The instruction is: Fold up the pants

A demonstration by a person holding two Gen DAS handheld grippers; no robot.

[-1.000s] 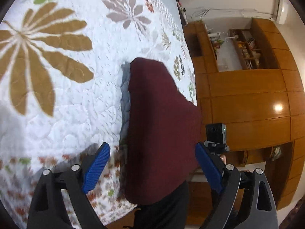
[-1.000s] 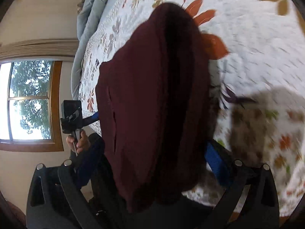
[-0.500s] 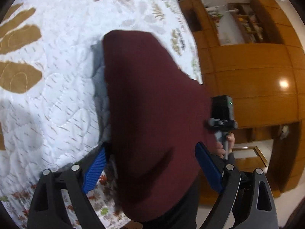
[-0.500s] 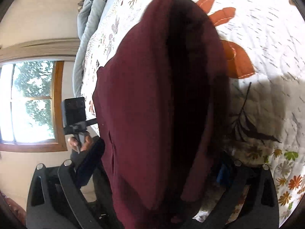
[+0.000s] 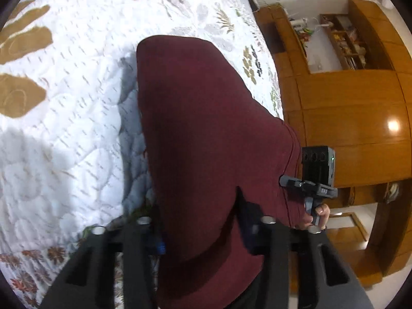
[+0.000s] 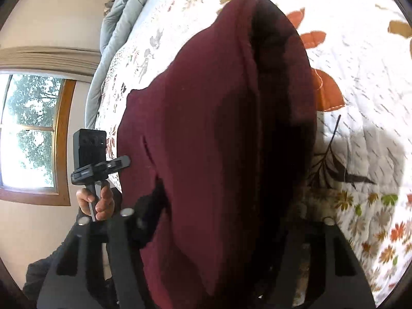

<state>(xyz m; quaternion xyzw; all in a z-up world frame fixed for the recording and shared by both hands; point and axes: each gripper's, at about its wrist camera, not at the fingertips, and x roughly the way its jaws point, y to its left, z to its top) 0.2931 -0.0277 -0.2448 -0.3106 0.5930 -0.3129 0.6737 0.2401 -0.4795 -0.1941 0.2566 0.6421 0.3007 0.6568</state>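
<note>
The maroon pants (image 5: 206, 134) lie folded lengthwise on the white floral quilt (image 5: 64, 118), their near end hanging over the bed edge. My left gripper (image 5: 203, 234) has its jaws closed in on the near end of the cloth, which covers most of the blue pads. In the right wrist view the pants (image 6: 219, 141) fill the middle, and my right gripper (image 6: 221, 231) has its jaws drawn in around the near end, pads hidden under the cloth. Each view shows the other gripper (image 5: 316, 180) (image 6: 95, 164) in a hand beside the pants.
The quilt (image 6: 360, 77) spreads wide around the pants. A wooden wardrobe wall (image 5: 347, 118) stands close to the right of the bed. A window (image 6: 28, 131) and a grey-blue folded duvet (image 6: 121, 25) are on the far left side.
Both grippers moved forward over the near end of the pants and their jaws closed in from wide open onto the cloth.
</note>
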